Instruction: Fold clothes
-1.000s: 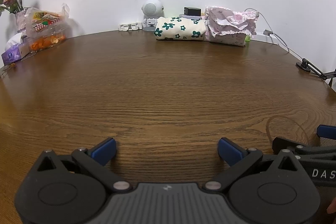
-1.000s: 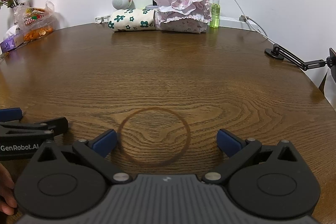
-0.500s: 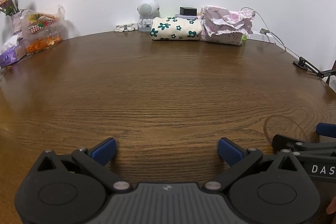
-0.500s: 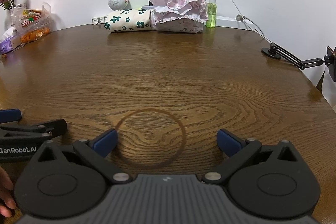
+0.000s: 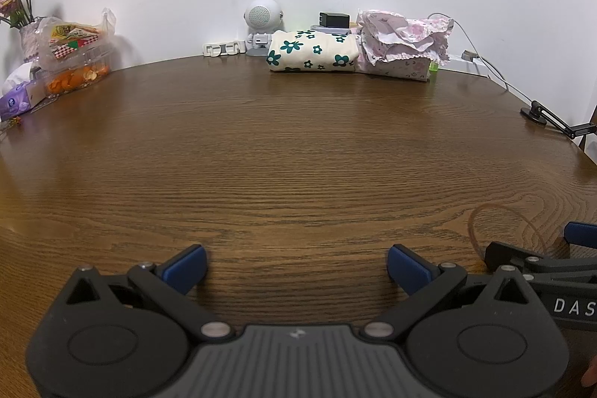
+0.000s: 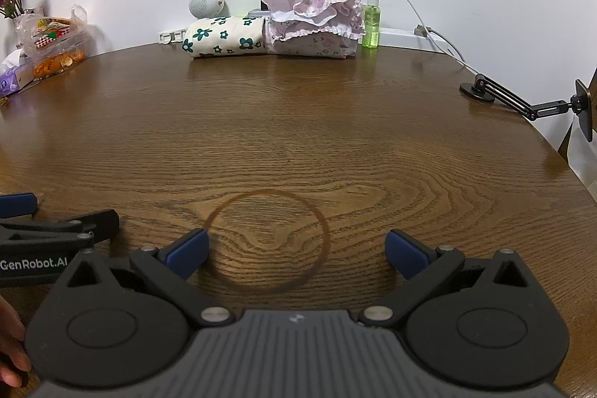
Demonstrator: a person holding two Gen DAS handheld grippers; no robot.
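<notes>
Both grippers, left [image 5: 296,263] & right [image 6: 296,248], level w/ fingers spread, grasping nothing.

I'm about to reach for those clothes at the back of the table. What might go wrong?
1. The pink ruffled garment sits against a green spray bottle; pulling it may tip the bottle.
2. A cable trails beside it and might snag.
3. The floral garment touches the pink one, so one open gripper may drag both.
</notes>
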